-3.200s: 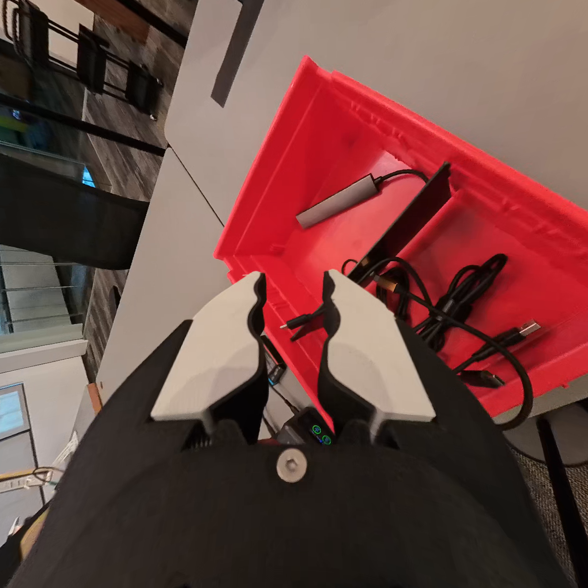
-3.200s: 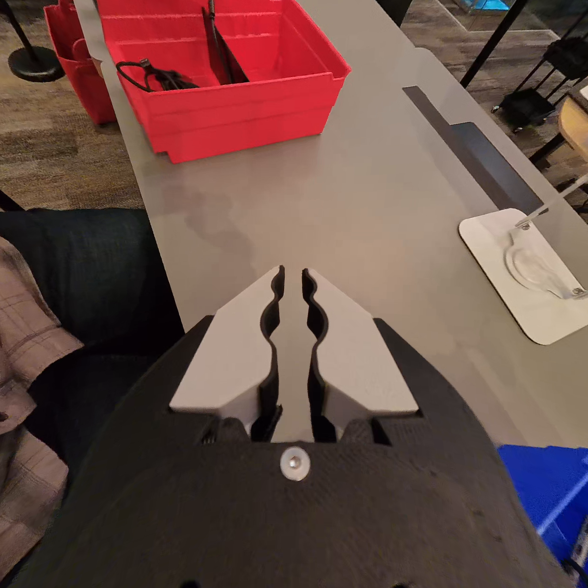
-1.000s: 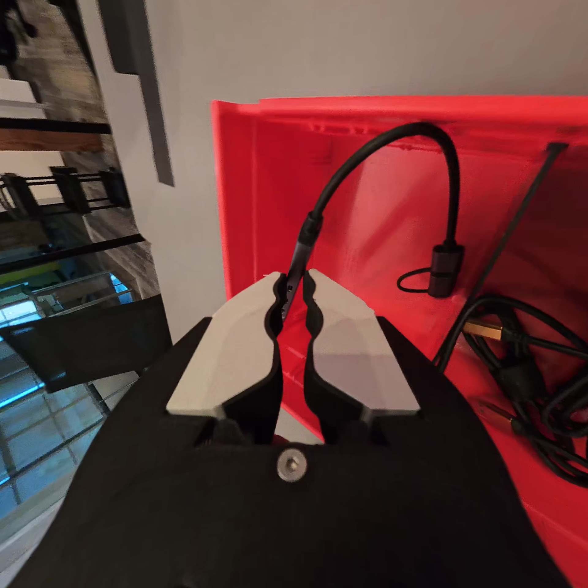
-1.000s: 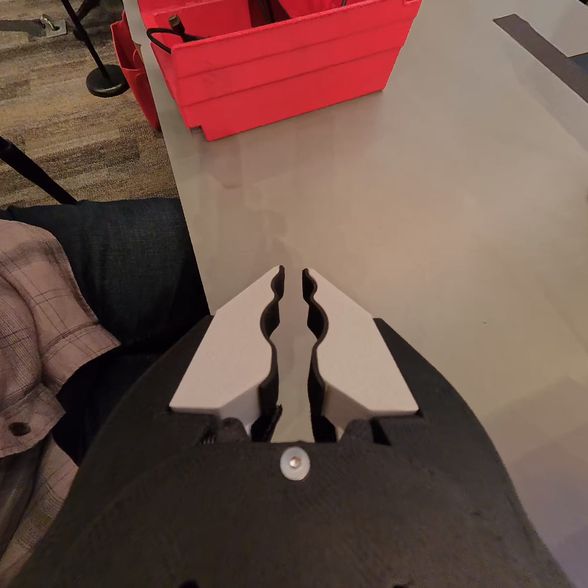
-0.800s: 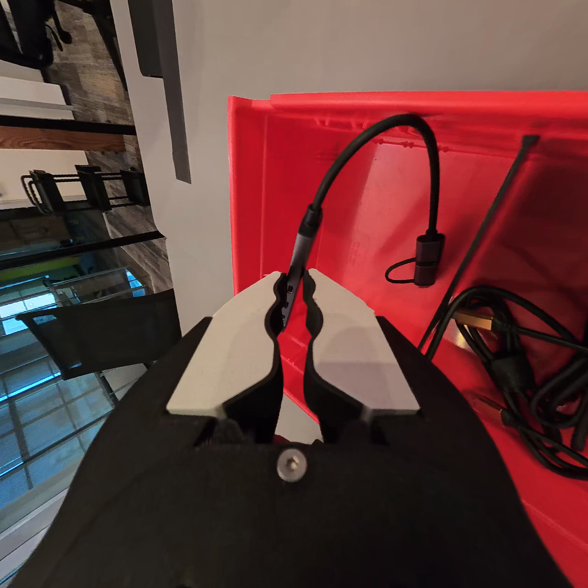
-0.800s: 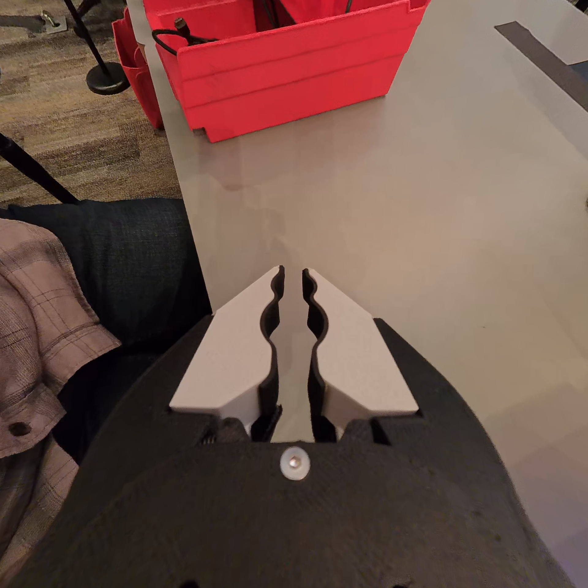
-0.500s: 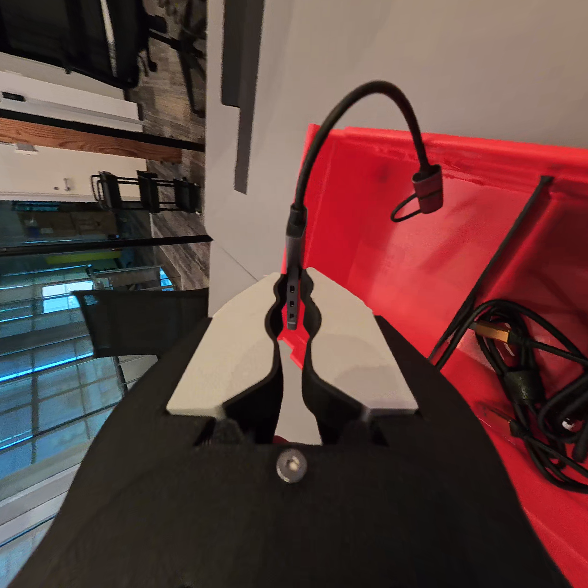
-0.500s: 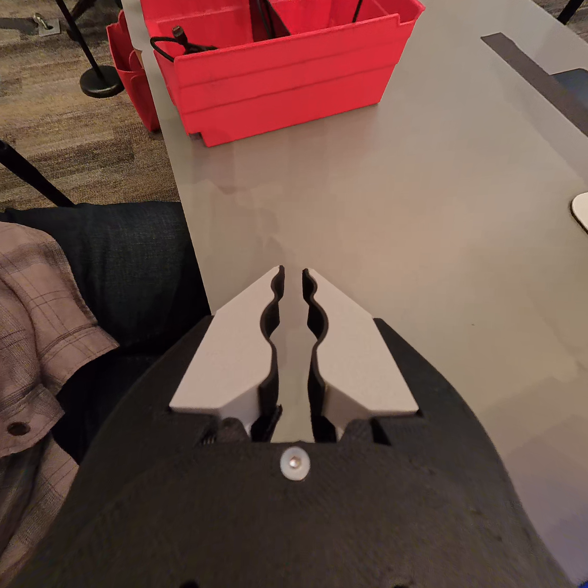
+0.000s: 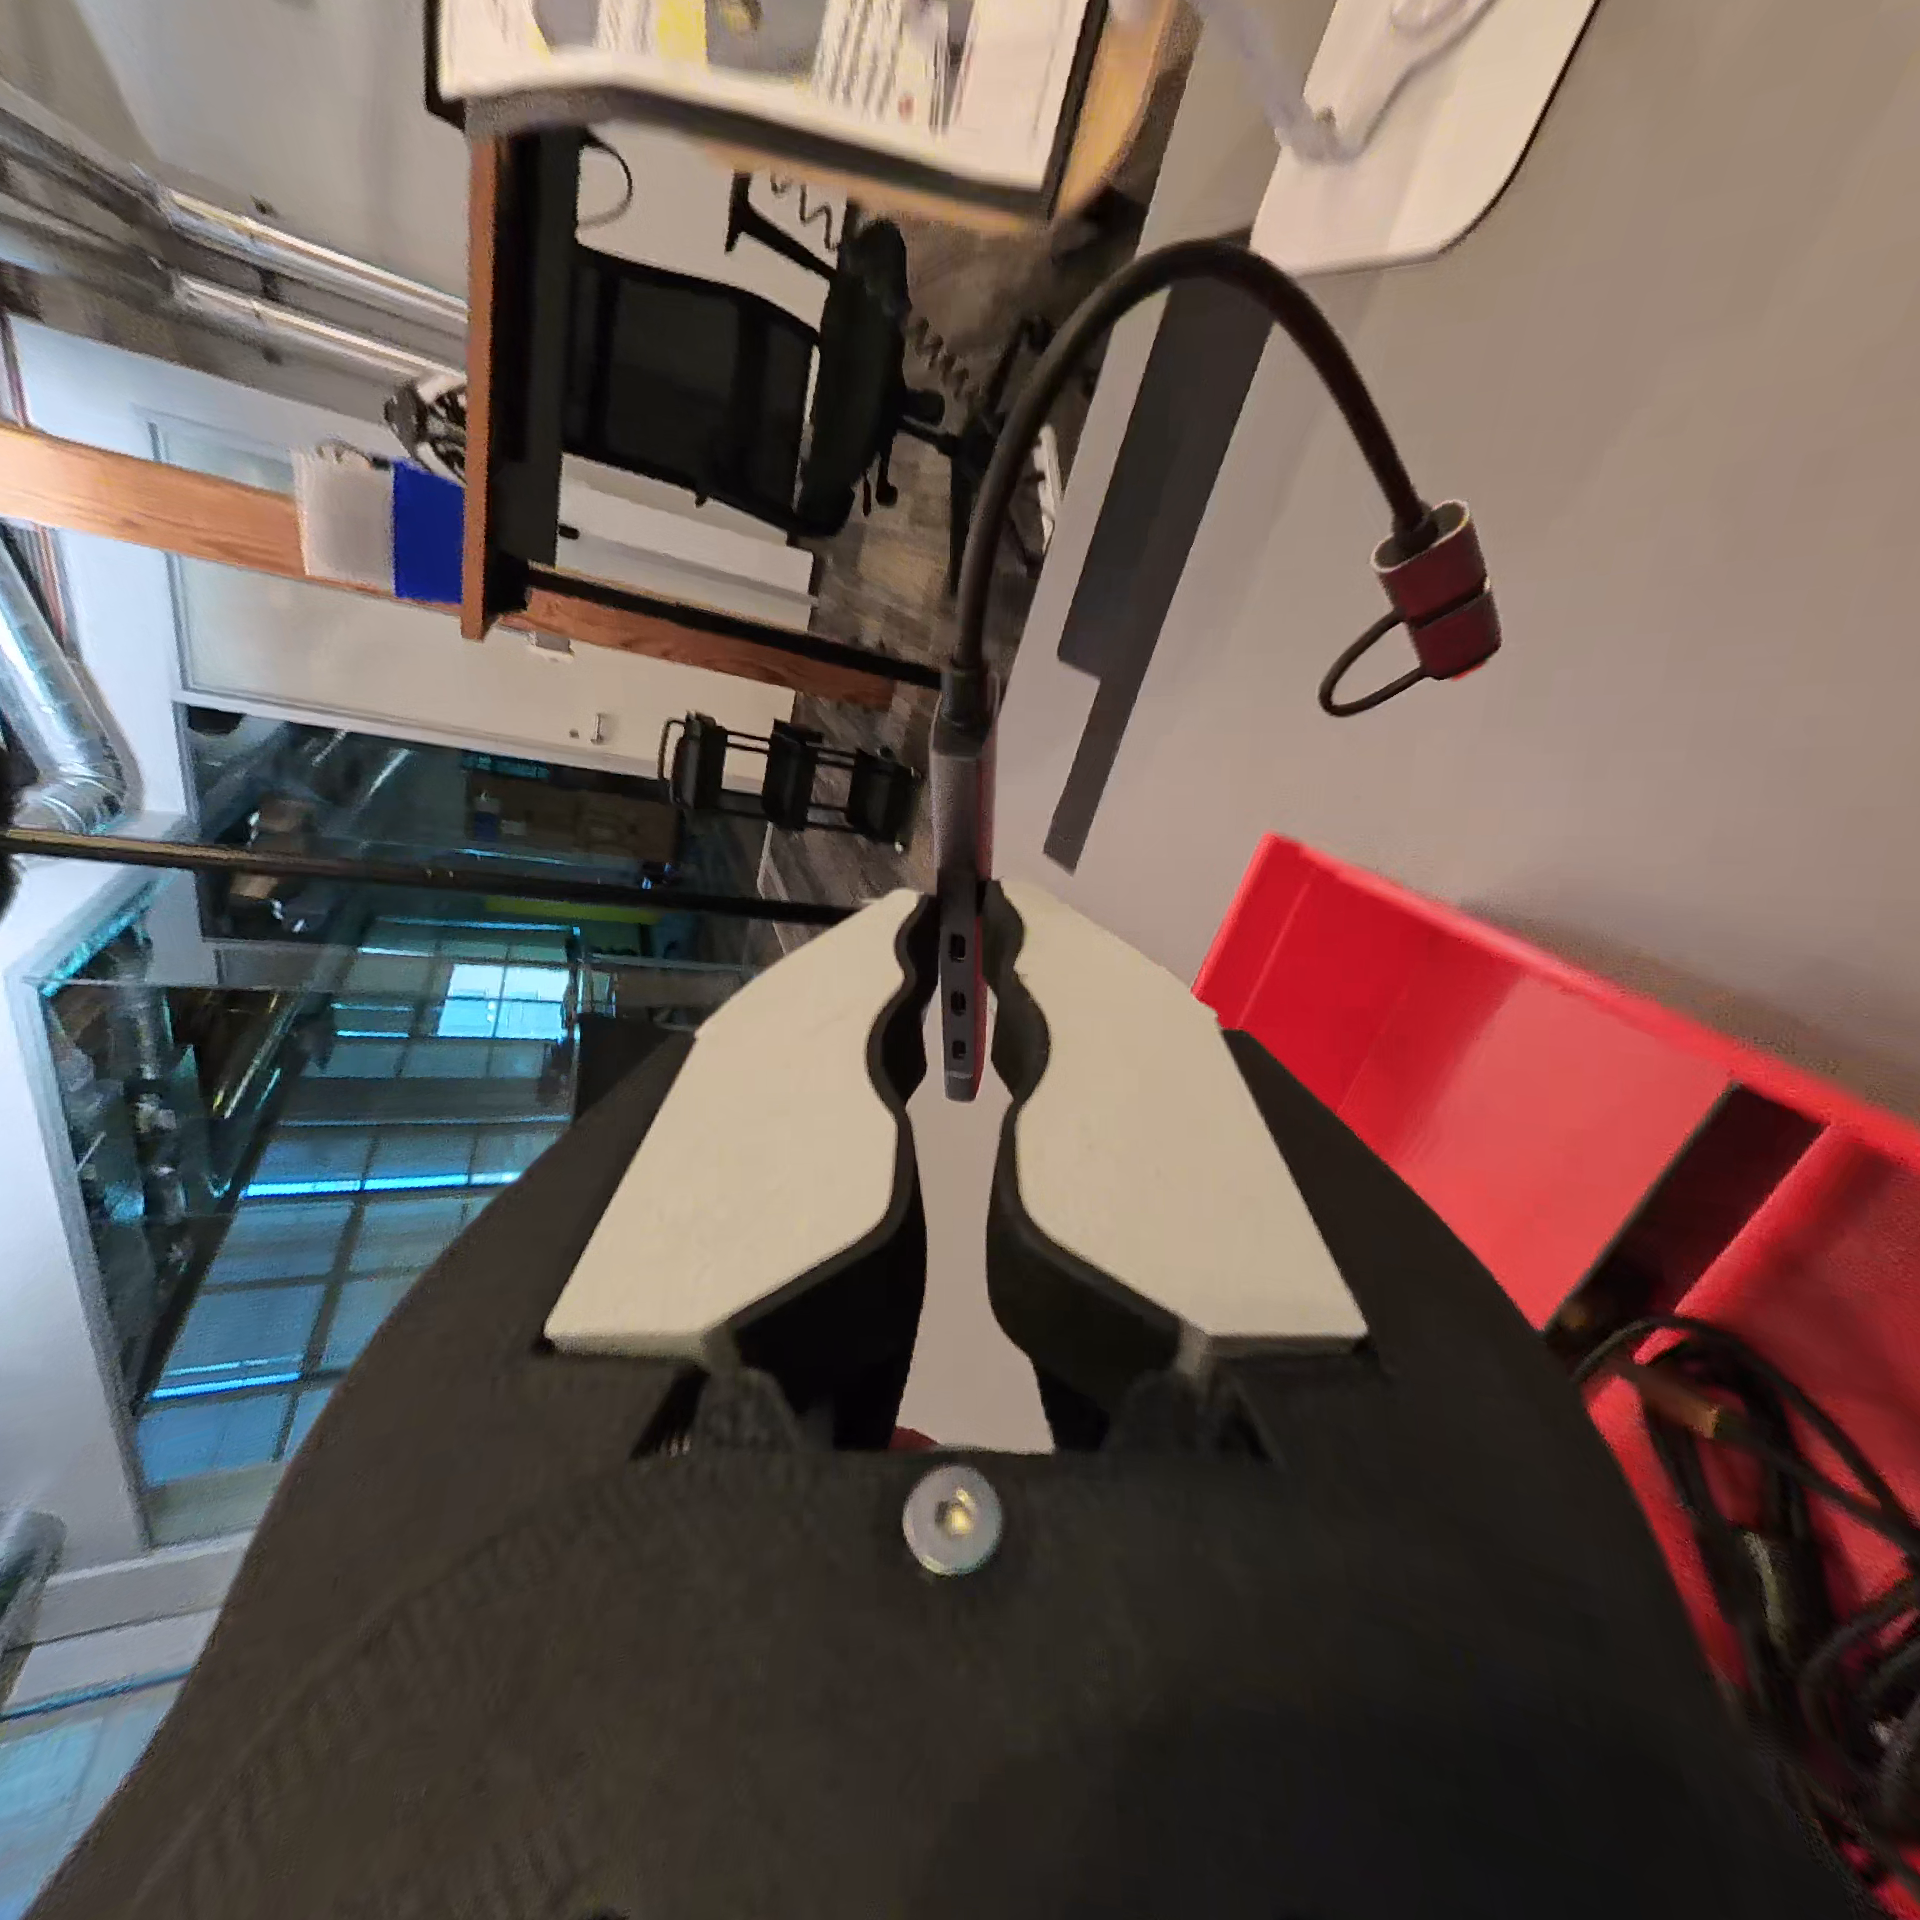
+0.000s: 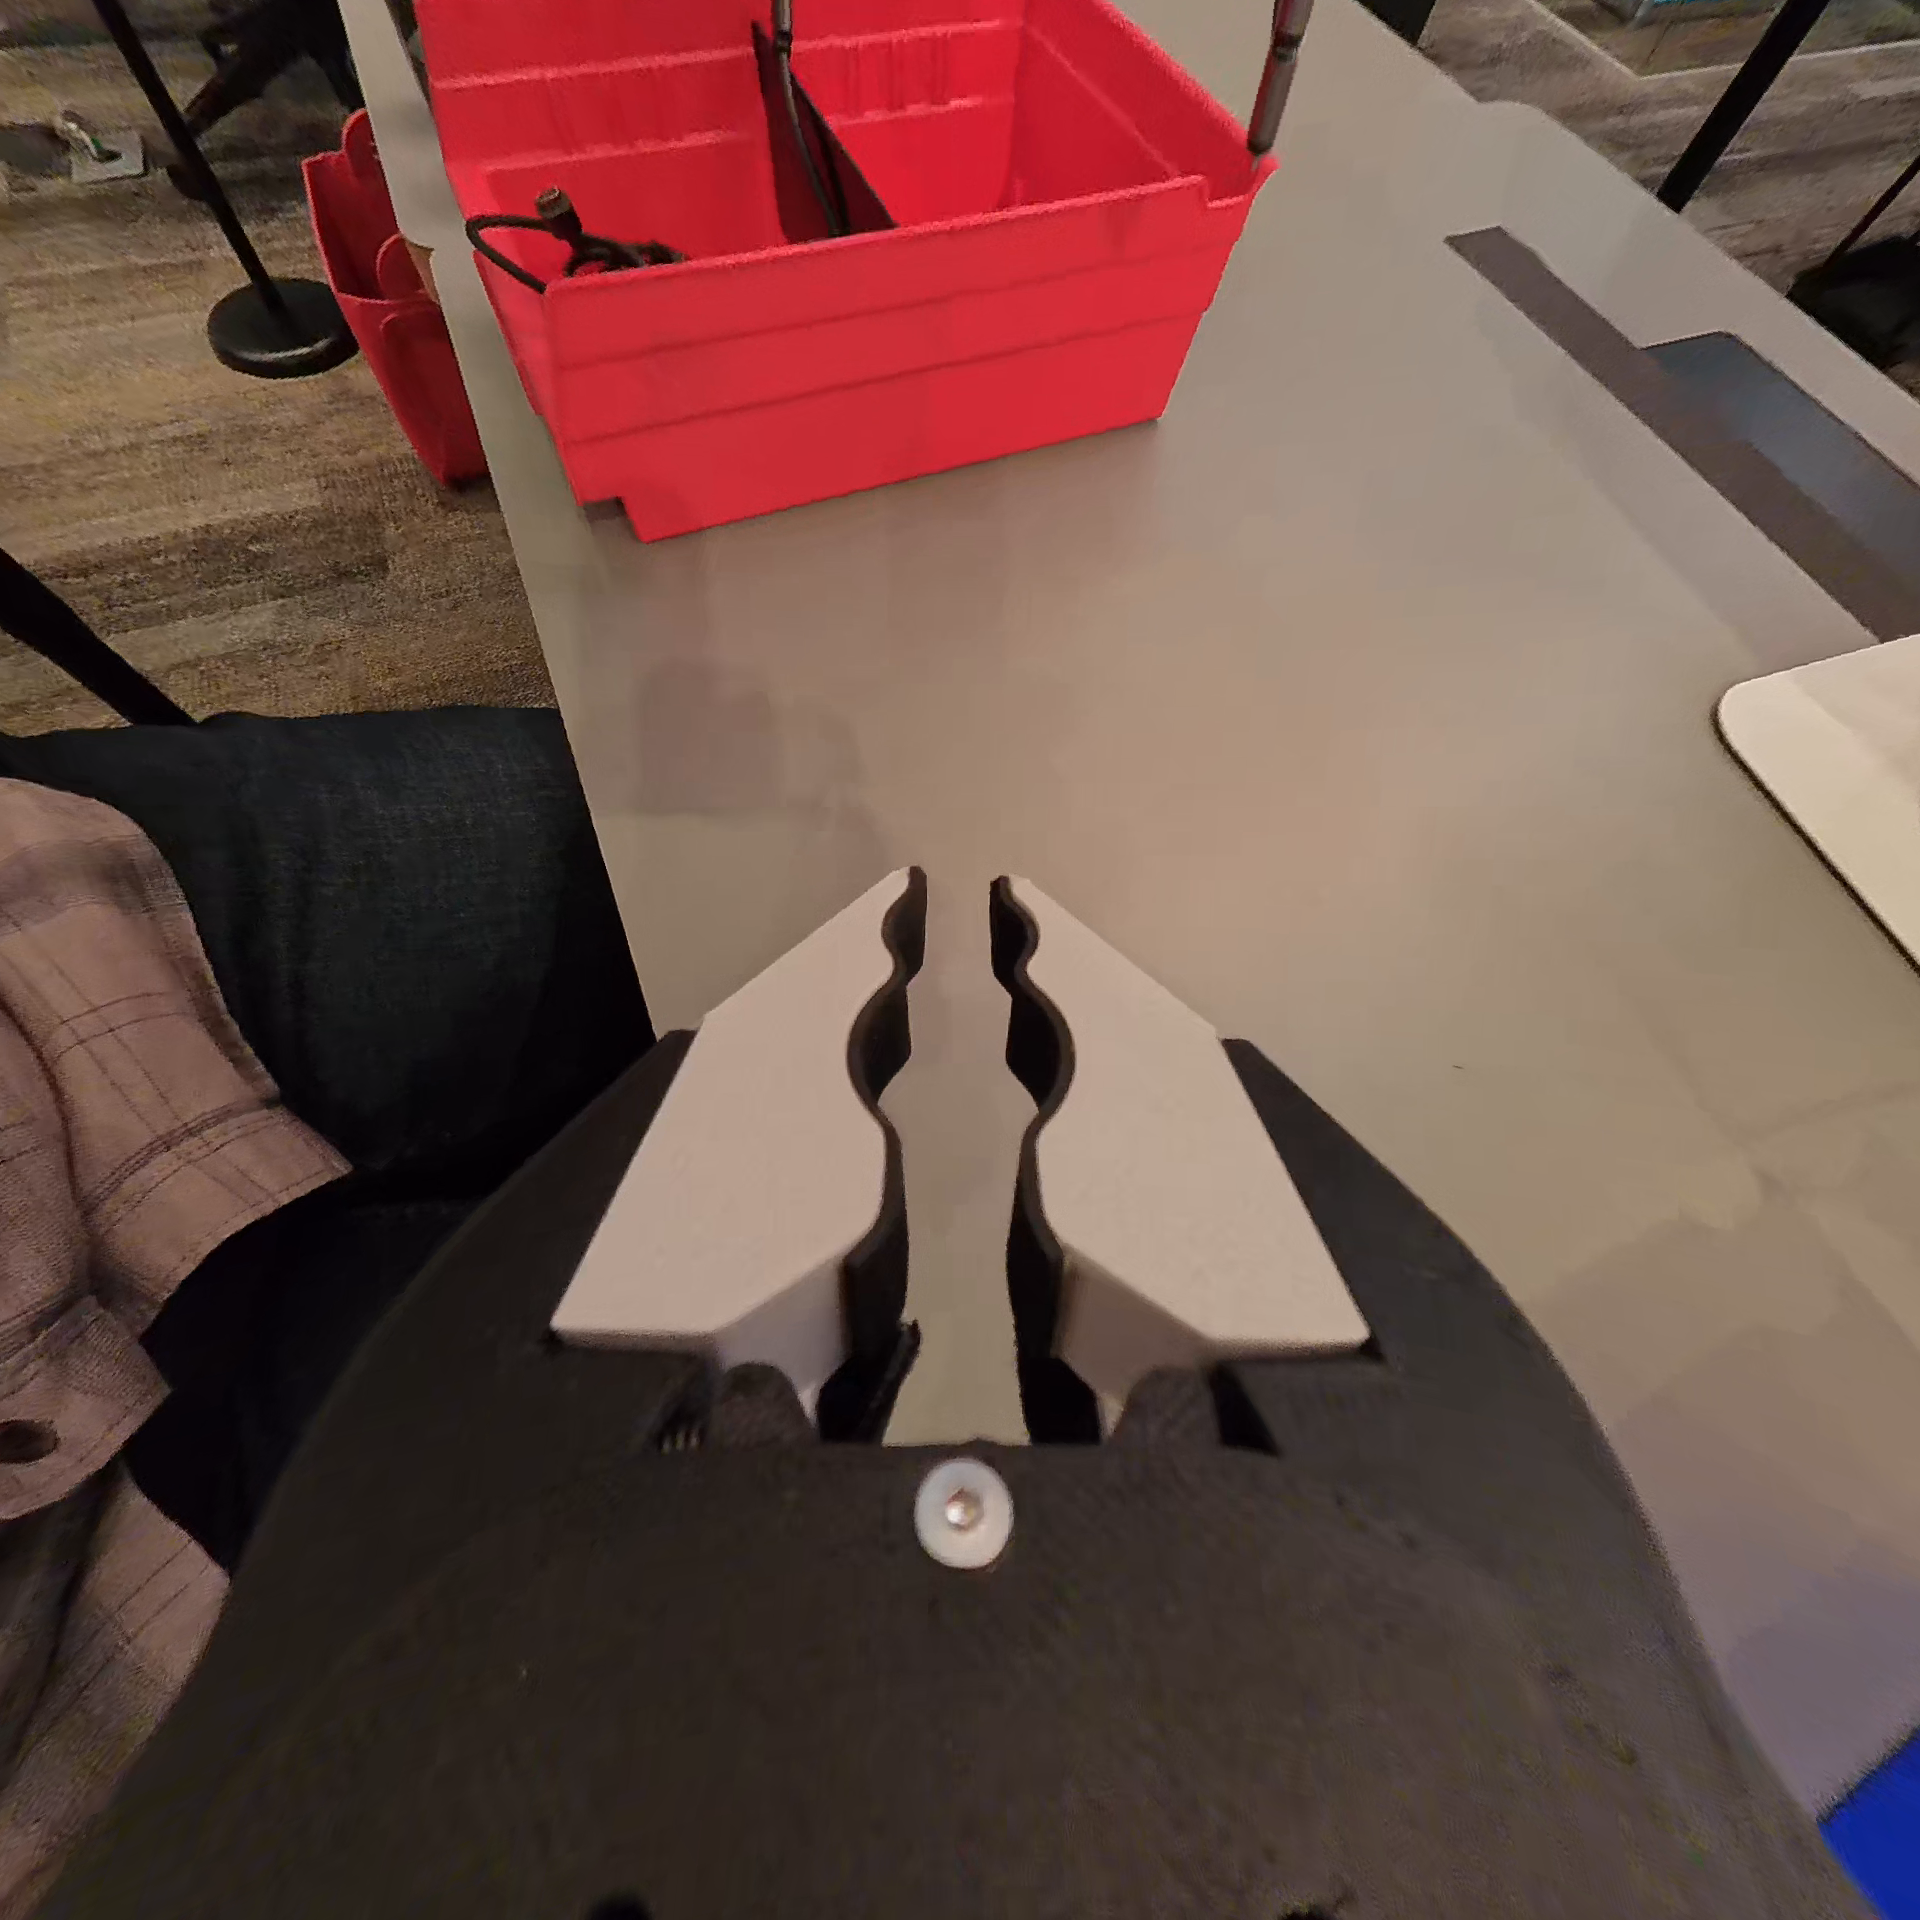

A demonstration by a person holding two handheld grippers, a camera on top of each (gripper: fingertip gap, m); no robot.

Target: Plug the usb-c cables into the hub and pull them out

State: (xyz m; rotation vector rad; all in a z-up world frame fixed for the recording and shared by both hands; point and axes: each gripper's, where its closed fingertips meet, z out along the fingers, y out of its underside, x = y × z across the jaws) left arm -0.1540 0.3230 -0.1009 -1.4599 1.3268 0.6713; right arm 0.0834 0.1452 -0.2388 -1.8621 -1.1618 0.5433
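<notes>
My left gripper (image 9: 958, 914) is shut on the slim grey hub (image 9: 961, 997) and holds it edge-on in the air, above and clear of the red bin (image 9: 1455, 1049). The hub's short black lead (image 9: 1174, 270) arcs up and over to its capped plug (image 9: 1439, 603), which hangs free. A tangle of black USB cables (image 9: 1766, 1538) lies in the bin's near compartment. In the right wrist view the hub (image 10: 1274, 83) hangs over the bin's far right corner. My right gripper (image 10: 956, 894) is low over the grey table, jaws nearly together, nothing between them.
The red bin (image 10: 862, 343) stands at the table's far left, split by a black divider (image 10: 821, 177), with cables (image 10: 582, 244) in its left part. A white pad (image 10: 1849, 758) lies at the right. A person's plaid sleeve (image 10: 114, 1039) is beside the near edge. Some 35 cm of space lies between my two pairs of fingers.
My left gripper has lifted the hub up out of the bin and swung it towards the open table. The right gripper has stayed low and empty, drawing slightly back.
</notes>
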